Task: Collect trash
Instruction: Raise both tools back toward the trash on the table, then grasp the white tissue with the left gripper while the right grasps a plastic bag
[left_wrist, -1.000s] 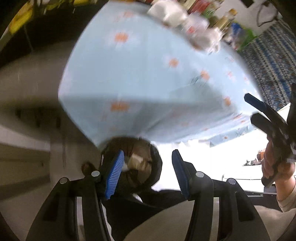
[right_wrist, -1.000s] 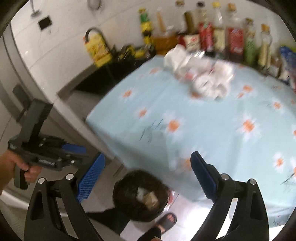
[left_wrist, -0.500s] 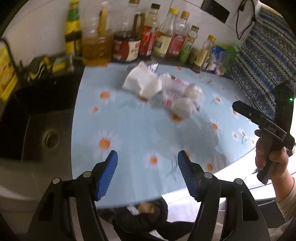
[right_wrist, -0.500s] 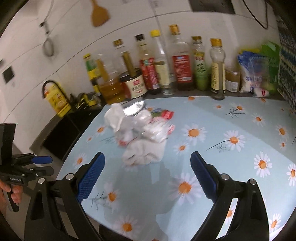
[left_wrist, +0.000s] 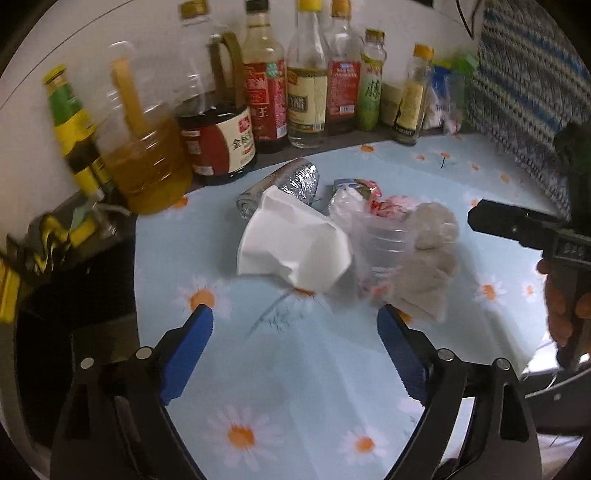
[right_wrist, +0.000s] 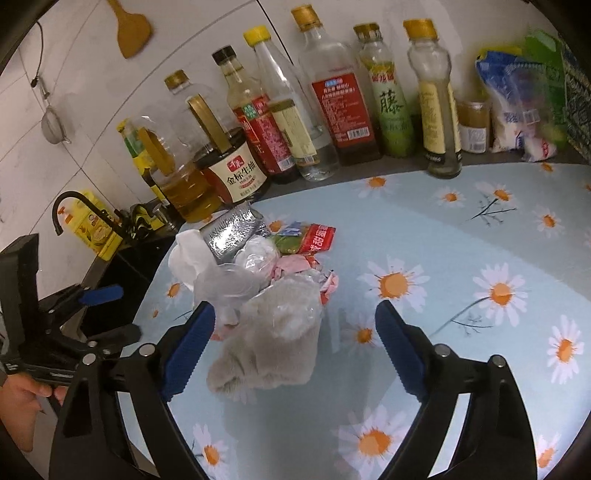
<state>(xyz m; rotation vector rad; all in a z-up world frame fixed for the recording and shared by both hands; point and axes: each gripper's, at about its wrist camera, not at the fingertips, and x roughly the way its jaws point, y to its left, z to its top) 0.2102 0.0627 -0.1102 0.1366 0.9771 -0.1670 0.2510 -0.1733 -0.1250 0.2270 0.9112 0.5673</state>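
A heap of trash lies on the daisy-print tablecloth (left_wrist: 295, 387): a crushed white paper cup (left_wrist: 295, 247), a foil wrapper (left_wrist: 291, 181), a clear plastic cup (left_wrist: 384, 240), red snack wrappers (left_wrist: 384, 206) and a grey crumpled tissue (left_wrist: 428, 258). My left gripper (left_wrist: 295, 350) is open and empty, just short of the paper cup. My right gripper (right_wrist: 295, 332) is open and empty, its fingers on either side of the grey tissue (right_wrist: 273, 339). The foil wrapper (right_wrist: 232, 232), red wrapper (right_wrist: 319, 238) and paper cup (right_wrist: 188, 254) lie beyond it.
A row of sauce and oil bottles (right_wrist: 332, 110) stands along the back wall, with a large oil jug (left_wrist: 144, 158) at the left. A dark sink (left_wrist: 74, 295) lies left of the cloth. Bagged goods (right_wrist: 517, 110) sit at the back right.
Both grippers swung up from the bin on the floor and moved in over the table toward the trash heap. Both stay open.
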